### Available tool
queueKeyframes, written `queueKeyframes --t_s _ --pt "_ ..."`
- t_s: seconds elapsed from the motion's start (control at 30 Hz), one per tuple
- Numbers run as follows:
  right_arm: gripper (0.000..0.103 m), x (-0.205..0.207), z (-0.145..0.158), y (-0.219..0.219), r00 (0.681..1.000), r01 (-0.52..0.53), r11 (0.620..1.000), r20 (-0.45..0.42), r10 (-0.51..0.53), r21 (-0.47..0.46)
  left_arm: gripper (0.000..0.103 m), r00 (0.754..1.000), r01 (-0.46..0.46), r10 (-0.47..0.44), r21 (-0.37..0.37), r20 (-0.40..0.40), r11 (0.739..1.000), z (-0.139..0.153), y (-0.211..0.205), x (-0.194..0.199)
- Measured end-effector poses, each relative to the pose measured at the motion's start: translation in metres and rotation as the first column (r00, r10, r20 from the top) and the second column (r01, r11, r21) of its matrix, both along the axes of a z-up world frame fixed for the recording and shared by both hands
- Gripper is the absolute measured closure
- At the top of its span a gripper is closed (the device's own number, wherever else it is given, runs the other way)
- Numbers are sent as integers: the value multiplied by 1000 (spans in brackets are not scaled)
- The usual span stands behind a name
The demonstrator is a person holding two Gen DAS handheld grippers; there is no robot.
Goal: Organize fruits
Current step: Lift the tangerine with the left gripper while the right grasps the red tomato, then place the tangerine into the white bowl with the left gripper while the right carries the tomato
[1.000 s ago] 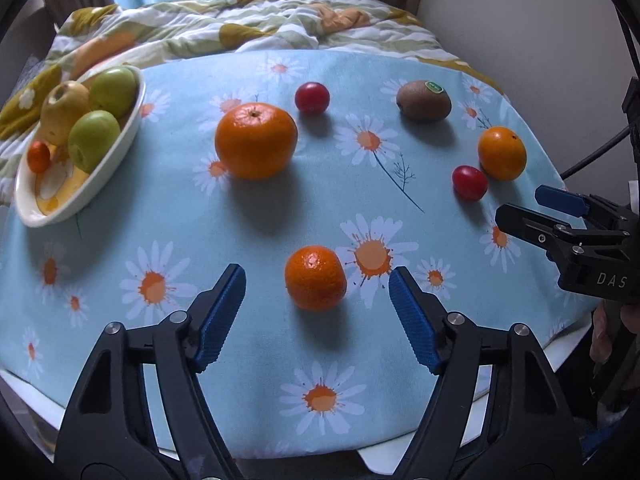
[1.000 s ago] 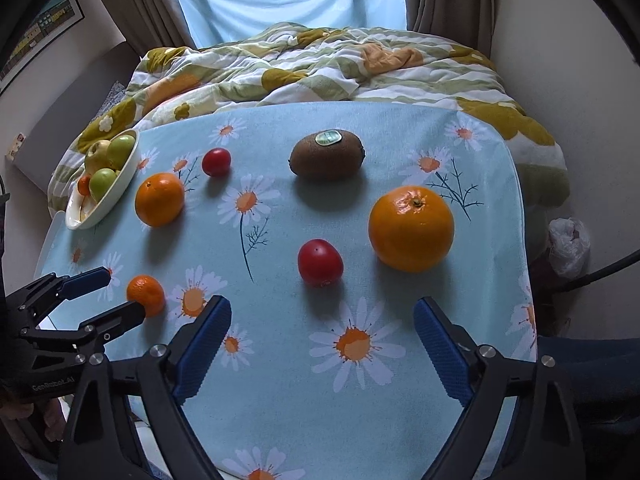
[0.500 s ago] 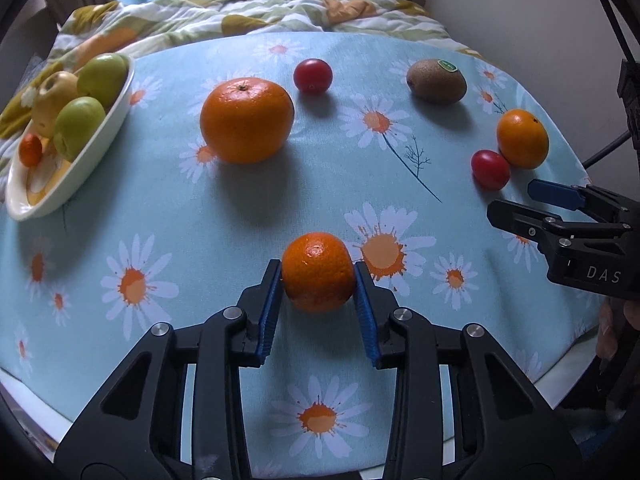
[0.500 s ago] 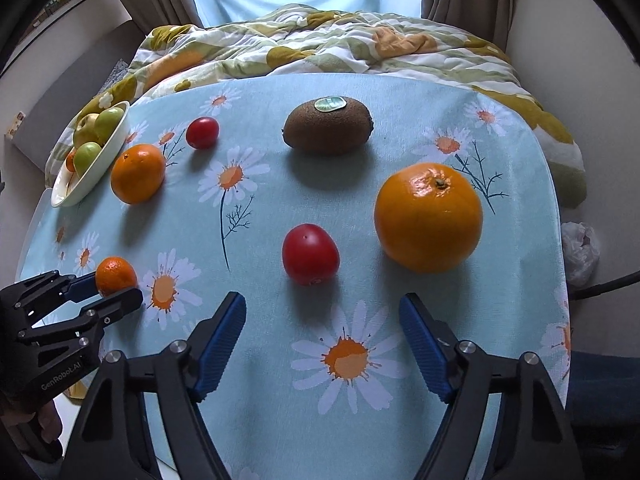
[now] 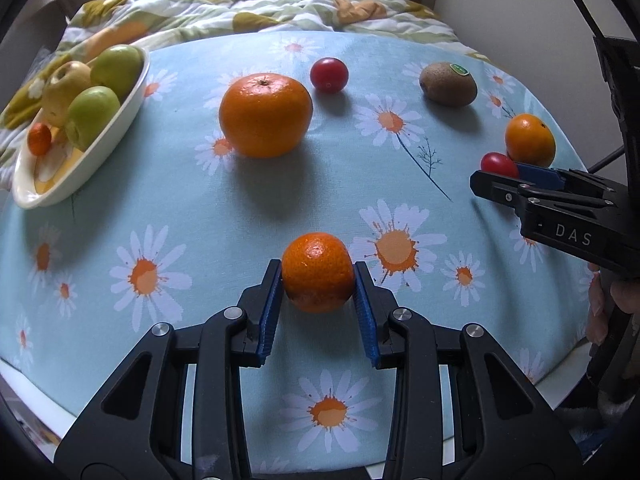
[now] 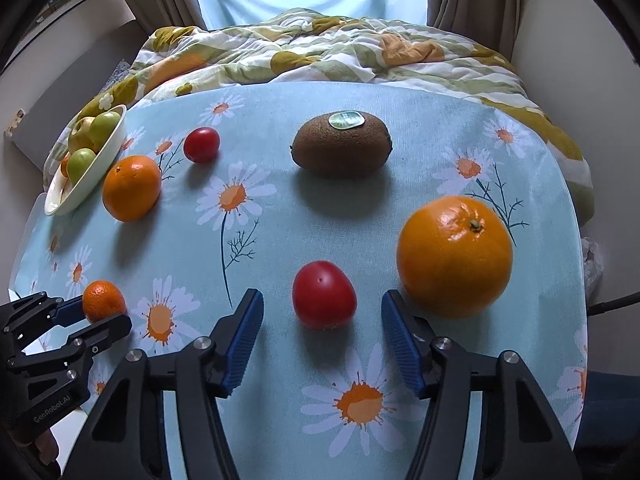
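My left gripper is shut on a small mandarin near the table's front edge; it also shows in the right wrist view. My right gripper is open, its blue pads on either side of a red tomato without touching it. A large orange lies just right of the right pad. A kiwi, a second orange and a second red tomato lie on the daisy tablecloth. A white oval bowl at far left holds green apples.
A rumpled quilt lies on a bed behind the table. A wall stands at the right. The table edge runs close below both grippers. A black cable hangs off the right side.
My left gripper closed on the small mandarin and has held it since. My right gripper moved forward and narrowed so the red tomato now sits between its pads.
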State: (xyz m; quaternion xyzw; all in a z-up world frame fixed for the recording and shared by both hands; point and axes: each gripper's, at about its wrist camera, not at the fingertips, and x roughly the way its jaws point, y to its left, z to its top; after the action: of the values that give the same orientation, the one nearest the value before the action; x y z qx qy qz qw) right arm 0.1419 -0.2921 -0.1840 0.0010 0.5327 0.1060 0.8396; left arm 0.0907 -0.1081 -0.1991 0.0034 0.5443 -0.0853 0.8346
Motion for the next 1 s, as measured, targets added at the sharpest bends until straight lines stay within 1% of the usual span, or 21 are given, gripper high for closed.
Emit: queueKeyframes --t_s 0.07,0.1,0.13,0.2,0.37,0.5,0.77,1.0 --pt "55 1 0 3 1000 -3 1000 7 3 -14 63 1000 -7 7 0 0 1000 0 1 0" --pt "62 1 1 4 1000 -4 1000 11 4 -24 63 1000 -10 10 -1 -1 1000 1 3 0" --pt "71 1 1 5 1000 -4 999 14 5 -38 63 1000 -13 13 -2 -1 1000 1 4 0" --pt "75 2 2 6 1000 -7 999 15 8 -40 63 1000 -21 21 -5 2 1000 2 6 0" --pt "75 1 8 9 999 -22 999 24 23 -25 63 999 -38 38 -8 21 999 11 12 0" --pt "75 -1 20 13 998 -43 999 41 43 -9 63 998 -52 52 -9 45 999 24 18 -2" --pt "75 -2 50 28 992 -108 994 71 105 29 63 988 -100 101 -16 114 995 65 38 -4" --pt "75 -1 80 57 979 -175 984 116 170 41 63 969 -153 155 -22 192 988 99 73 -4"
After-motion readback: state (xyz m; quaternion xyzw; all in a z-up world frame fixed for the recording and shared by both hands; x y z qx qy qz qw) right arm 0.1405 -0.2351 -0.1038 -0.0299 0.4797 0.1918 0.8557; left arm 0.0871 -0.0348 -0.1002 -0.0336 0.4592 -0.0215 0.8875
